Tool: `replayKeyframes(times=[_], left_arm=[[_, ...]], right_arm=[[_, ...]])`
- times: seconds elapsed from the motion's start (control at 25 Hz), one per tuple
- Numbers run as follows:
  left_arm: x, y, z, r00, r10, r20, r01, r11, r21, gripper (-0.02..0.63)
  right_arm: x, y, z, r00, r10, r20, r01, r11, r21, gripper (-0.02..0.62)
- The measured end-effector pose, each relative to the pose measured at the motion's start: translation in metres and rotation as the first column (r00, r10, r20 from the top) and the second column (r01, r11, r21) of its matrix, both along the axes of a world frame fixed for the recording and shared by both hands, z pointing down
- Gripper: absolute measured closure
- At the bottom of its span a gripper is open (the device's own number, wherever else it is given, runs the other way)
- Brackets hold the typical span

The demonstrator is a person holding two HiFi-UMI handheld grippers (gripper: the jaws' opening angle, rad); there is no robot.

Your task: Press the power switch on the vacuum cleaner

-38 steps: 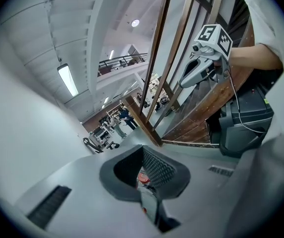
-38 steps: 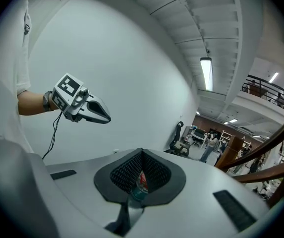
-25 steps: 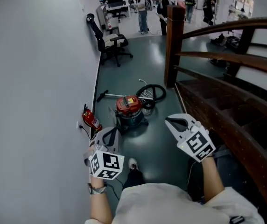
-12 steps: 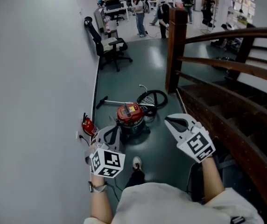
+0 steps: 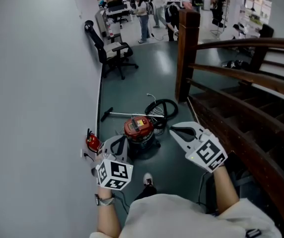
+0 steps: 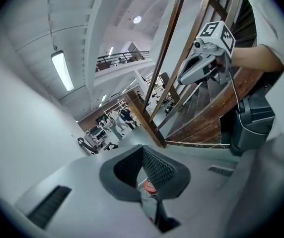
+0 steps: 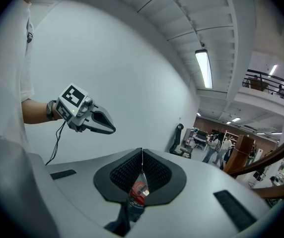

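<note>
The vacuum cleaner [image 5: 138,129], a red-lidded drum on a dark body, stands on the grey-green floor near the wall, with its black hose [image 5: 162,108] coiled behind it. My left gripper [image 5: 118,139] is held in the air just left of it as the head view shows it, jaws shut and empty. My right gripper [image 5: 173,130] hangs to the vacuum's right, also shut on nothing. In the right gripper view the vacuum [image 7: 139,191] shows far off beyond the closed jaws [image 7: 142,152]. The left gripper view shows a sliver of the vacuum [image 6: 151,186] past its jaws [image 6: 142,150].
A red fire extinguisher [image 5: 92,143] stands by the white wall [image 5: 37,93] on the left. A metal wand [image 5: 124,114] lies behind the vacuum. A wooden stair post [image 5: 185,53] and railing [image 5: 246,76] run along the right. An office chair [image 5: 107,51] and people [image 5: 144,9] are farther back.
The person has walked forward: the vacuum and fire extinguisher have come nearer in the head view. Both grippers moved along with them, jaws unchanged.
</note>
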State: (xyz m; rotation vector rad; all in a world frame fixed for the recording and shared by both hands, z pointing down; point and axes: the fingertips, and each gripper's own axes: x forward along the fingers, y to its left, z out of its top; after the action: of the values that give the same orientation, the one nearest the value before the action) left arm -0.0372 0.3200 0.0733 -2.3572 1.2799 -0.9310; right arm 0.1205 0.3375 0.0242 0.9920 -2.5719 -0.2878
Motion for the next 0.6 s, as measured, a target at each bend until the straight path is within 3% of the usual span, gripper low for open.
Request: replayKeyframes(times=[0.28,0.6], left_arm=[[-0.007,-0.028,0.001,1.000,0.004,-0.006,-0.004,1.000,-0.015,0.606],[-0.024,-0.059,0.007,1.000,0.000,-0.002,0.000,0.999,-0.038,0.606]], right_arm=[[-0.004,-0.032,0.005,0.999,0.027,-0.038,-0.027,1.000,0.004,0.568],[-0.023,-0.066,0.017,1.000,0.009,-0.018,-0.009,0.999,-0.031,0.566]])
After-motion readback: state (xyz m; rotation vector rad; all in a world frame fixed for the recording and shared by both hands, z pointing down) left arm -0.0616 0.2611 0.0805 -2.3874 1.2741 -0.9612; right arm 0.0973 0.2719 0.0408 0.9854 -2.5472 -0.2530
